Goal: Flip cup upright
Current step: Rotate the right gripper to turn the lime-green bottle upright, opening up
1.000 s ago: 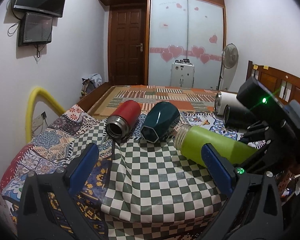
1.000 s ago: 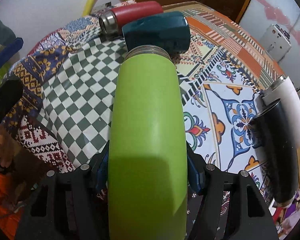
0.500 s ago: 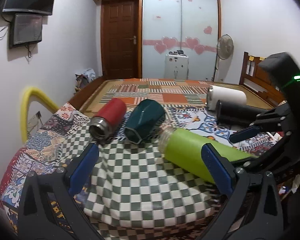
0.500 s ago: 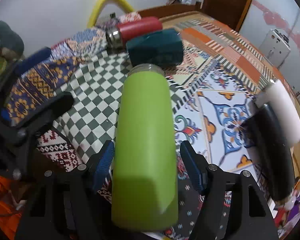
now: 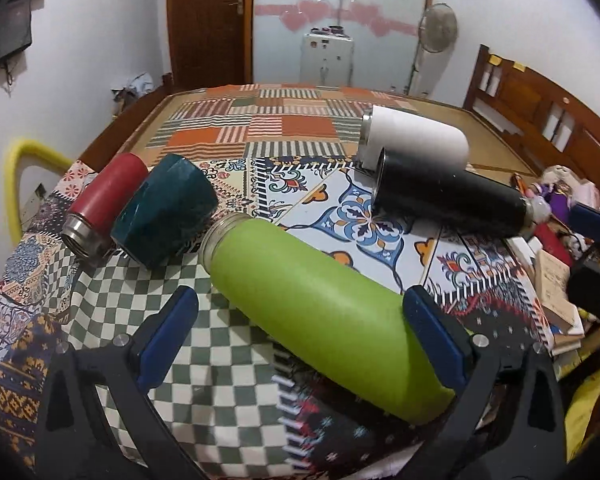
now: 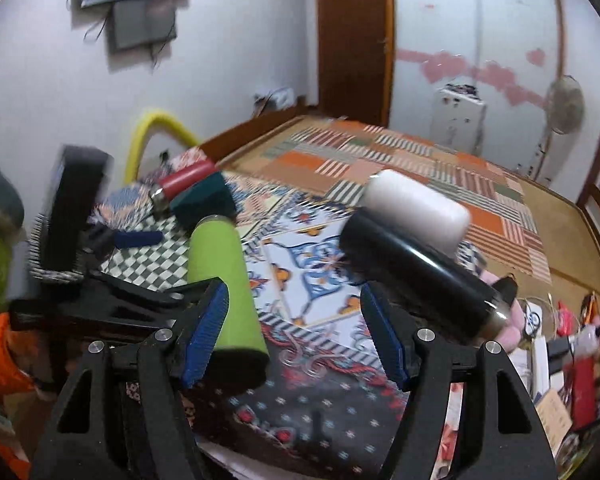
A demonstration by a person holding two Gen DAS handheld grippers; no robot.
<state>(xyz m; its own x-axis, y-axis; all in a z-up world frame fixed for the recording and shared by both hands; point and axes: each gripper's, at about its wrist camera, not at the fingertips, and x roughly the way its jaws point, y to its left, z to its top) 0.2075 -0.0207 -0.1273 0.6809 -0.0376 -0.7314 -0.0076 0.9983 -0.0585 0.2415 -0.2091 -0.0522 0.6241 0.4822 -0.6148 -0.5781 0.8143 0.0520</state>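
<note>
A lime green cup (image 5: 324, 312) lies on its side on the patterned cloth, open mouth toward the far left. My left gripper (image 5: 300, 320) is open and its blue pads straddle the cup's lower body without closing on it. In the right wrist view the green cup (image 6: 224, 280) lies left of centre. My right gripper (image 6: 296, 328) is open and empty, drawn back from the cup, with its left pad beside the cup's base. The left gripper's body (image 6: 72, 216) shows at the left of that view.
A red cup (image 5: 104, 204) and a dark teal faceted cup (image 5: 164, 212) lie on their sides at the left. A white cup (image 5: 416, 140) and a black cup (image 5: 448, 200) lie at the right. Clutter (image 5: 556, 272) sits at the bed's right edge.
My right gripper let go of the green cup and pulled back and up. My left gripper moved right and forward until its open pads straddle the cup.
</note>
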